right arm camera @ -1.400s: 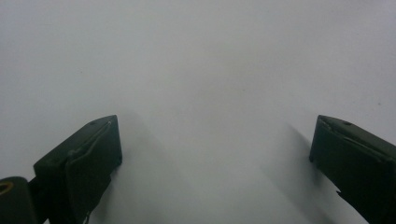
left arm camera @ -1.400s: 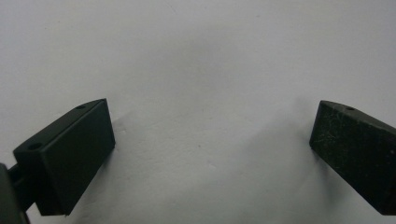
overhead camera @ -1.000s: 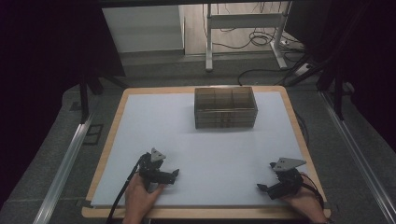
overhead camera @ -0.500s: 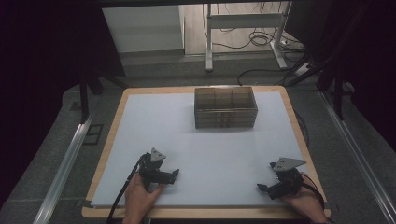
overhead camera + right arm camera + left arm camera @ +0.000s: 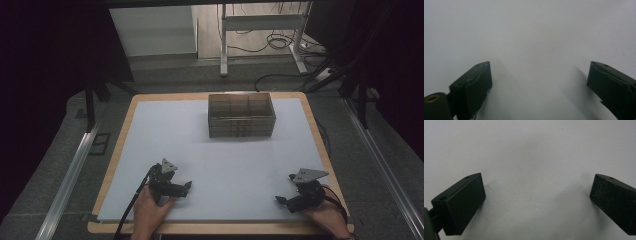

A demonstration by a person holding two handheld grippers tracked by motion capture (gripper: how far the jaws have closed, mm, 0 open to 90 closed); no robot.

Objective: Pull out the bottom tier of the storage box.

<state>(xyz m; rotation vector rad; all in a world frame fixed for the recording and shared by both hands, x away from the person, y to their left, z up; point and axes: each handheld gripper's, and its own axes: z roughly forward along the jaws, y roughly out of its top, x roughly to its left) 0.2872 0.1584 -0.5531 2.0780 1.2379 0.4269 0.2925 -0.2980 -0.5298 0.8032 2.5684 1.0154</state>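
Both tongs are resting spread and empty near the tabletop's front edge: your left gripper by the front-left corner, your right gripper by the front-right, whose jaws have just been closing slightly on nothing. You are keeping well apart from the compartment box at the back edge, untouched.

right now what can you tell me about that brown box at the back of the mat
The brown box is a low, rectangular organiser of see-through, smoky brown plastic, as it looks. Its top is split by dividers into several compartments, and lines along its front suggest stacked layers. What it holds cannot be made out. It sits flat and square on the far middle of the white mat, with nothing else touching it.
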